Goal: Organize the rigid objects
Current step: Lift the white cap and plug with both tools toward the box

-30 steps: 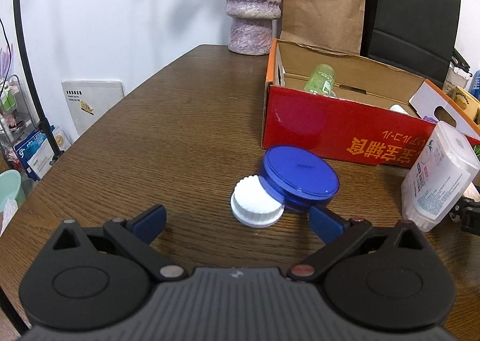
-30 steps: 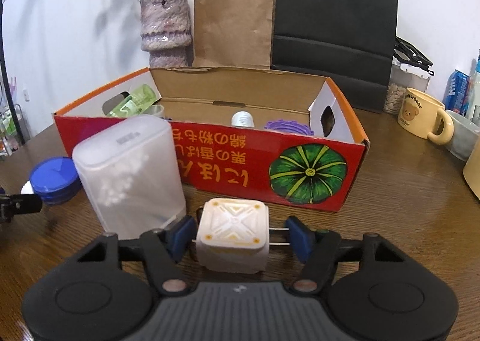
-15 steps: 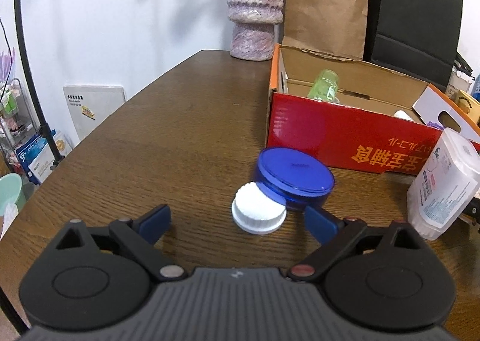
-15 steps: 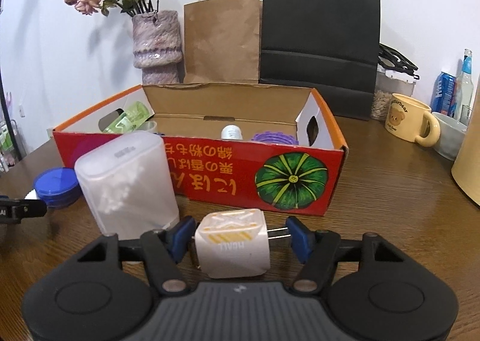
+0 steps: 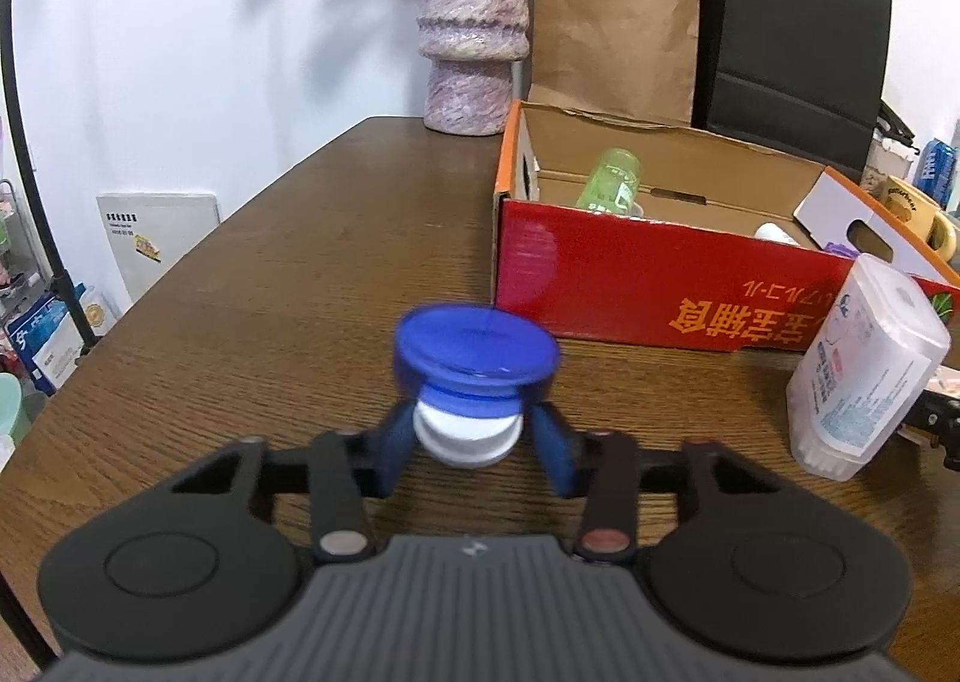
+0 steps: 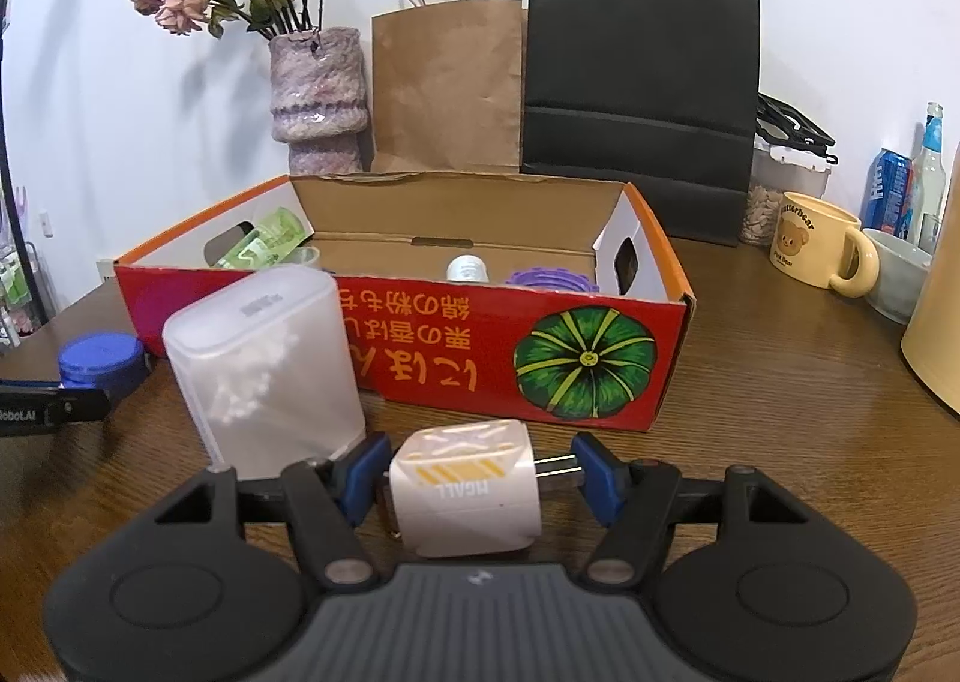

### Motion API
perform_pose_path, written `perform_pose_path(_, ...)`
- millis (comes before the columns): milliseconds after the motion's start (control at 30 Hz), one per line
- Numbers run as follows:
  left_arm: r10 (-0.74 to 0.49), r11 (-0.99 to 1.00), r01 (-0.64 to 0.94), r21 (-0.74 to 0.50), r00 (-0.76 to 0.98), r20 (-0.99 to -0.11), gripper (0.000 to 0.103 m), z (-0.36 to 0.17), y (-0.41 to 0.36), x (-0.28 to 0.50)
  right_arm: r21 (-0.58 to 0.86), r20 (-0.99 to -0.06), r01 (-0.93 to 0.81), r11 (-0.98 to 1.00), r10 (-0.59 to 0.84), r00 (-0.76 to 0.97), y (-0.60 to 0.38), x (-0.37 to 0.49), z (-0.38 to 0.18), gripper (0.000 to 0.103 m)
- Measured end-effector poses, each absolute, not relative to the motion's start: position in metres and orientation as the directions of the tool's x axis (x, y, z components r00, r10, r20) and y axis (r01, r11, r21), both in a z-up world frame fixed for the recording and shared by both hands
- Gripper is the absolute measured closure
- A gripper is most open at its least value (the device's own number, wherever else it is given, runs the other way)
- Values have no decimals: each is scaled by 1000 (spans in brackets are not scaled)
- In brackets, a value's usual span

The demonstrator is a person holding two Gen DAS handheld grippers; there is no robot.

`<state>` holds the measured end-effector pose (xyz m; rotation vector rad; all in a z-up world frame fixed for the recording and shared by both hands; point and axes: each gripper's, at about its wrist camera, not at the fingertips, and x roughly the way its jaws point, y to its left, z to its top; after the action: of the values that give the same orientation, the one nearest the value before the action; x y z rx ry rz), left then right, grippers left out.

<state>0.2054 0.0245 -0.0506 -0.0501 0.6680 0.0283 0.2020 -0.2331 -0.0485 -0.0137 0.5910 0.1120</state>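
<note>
The left claw [image 5: 474, 442] had a broad ribbed grey housing flanked by two round black discs, each with a shallow circular recess. Black link arms ran forward from a silver rivet on one side and a reddish one on the other, ending in blue fingertips [image 5: 555, 451]. A small pale mark sat at the housing's centre. The right claw [image 6: 474, 475] was built alike, with both rivets dull grey and blue pads [image 6: 363, 472] on black arms.
</note>
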Motion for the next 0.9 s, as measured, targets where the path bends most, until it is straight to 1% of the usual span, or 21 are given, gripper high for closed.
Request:
perform_pose_path(500, -10, 1000, -7, -27, 815, -580, 66, -44, 22, 187, 32, -539, -107, 994, 107, 836, -236, 194, -46, 38)
perform_pose_path(900, -35, 999, 19, -35, 841, -539, 67, -34, 13, 154, 38, -517, -108, 993, 112, 848, -237, 181, -44, 38)
